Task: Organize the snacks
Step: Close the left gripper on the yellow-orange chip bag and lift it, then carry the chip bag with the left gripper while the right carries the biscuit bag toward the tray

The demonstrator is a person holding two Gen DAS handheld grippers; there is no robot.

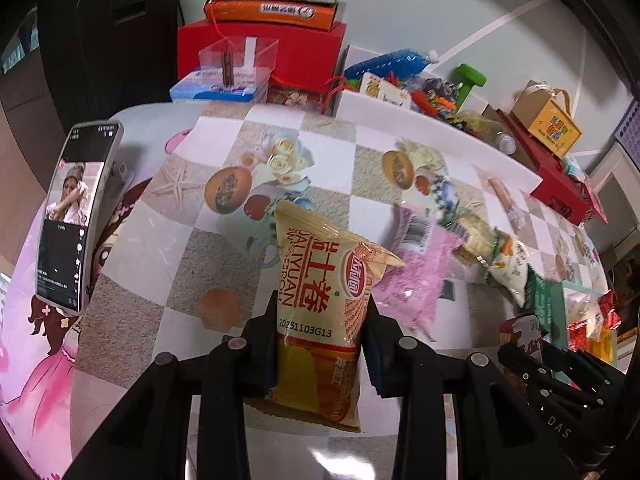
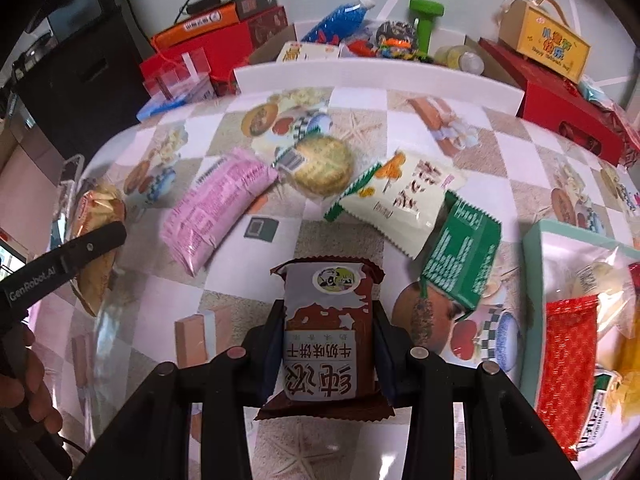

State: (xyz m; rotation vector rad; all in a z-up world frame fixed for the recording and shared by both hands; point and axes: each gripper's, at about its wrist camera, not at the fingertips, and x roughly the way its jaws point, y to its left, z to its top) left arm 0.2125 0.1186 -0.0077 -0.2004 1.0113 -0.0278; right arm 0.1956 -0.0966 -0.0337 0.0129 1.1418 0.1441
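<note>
Brown biscuit pack (image 2: 329,336) sits clamped lengthwise in the right gripper (image 2: 329,354) fingers at lower centre, w/ the mint tray (image 2: 536,240) at the frame's right edge, nearer this hand; left gripper (image 1: 320,344) fingers pinch the yellow roll pack (image 1: 320,312).

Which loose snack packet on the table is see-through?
The round cracker packet, between the pink packet and the white packet. Its wrapper is clear, so the biscuit shows; the others, including the green packet, are opaque.
</note>
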